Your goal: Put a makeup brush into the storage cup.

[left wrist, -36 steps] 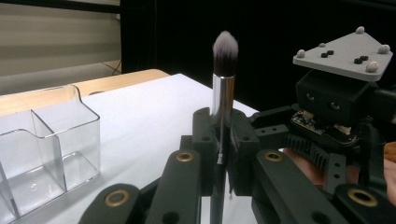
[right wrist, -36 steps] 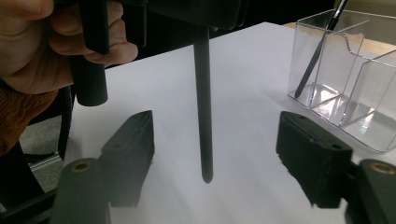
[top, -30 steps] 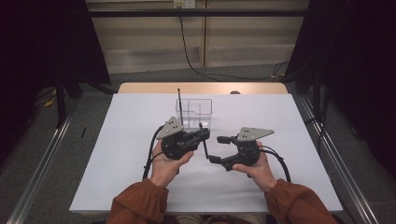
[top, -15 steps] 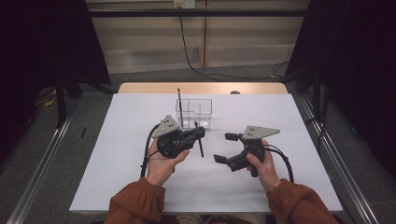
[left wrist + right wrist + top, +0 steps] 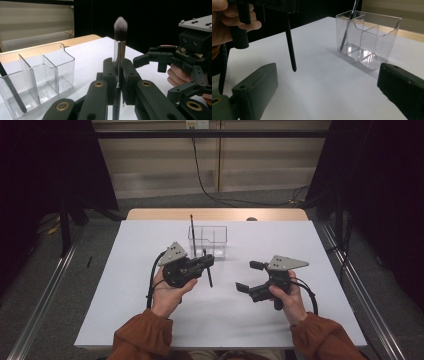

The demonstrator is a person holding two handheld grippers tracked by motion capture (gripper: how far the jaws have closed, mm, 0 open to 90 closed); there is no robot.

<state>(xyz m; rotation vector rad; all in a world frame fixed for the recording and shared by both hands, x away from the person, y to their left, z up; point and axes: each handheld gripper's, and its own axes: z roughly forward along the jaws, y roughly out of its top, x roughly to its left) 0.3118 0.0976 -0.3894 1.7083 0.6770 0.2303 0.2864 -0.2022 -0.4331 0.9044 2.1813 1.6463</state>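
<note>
My left gripper (image 5: 207, 261) is shut on a makeup brush (image 5: 209, 276), which stands nearly upright above the white table. In the left gripper view the silver ferrule and pale bristles of the brush (image 5: 119, 47) rise from between the jaws. Its black handle (image 5: 290, 47) hangs free, the tip off the table. My right gripper (image 5: 250, 276) is to the right, apart from the brush; its jaws have just been opening and stand open with nothing between them. Behind the left gripper stands a clear divided organizer (image 5: 216, 231), with a second black brush (image 5: 192, 227) leaning in its left compartment.
The white table cover (image 5: 125, 310) ends in a wooden strip (image 5: 150, 214) at the back. Dark curtains flank both sides. Floor rails (image 5: 45, 295) run along the table. A black cable (image 5: 200, 175) trails across the floor behind.
The right gripper's jaws have spread wider and that hand has edged slightly to the right, away from the brush. The left gripper keeps its hold and has barely shifted.
</note>
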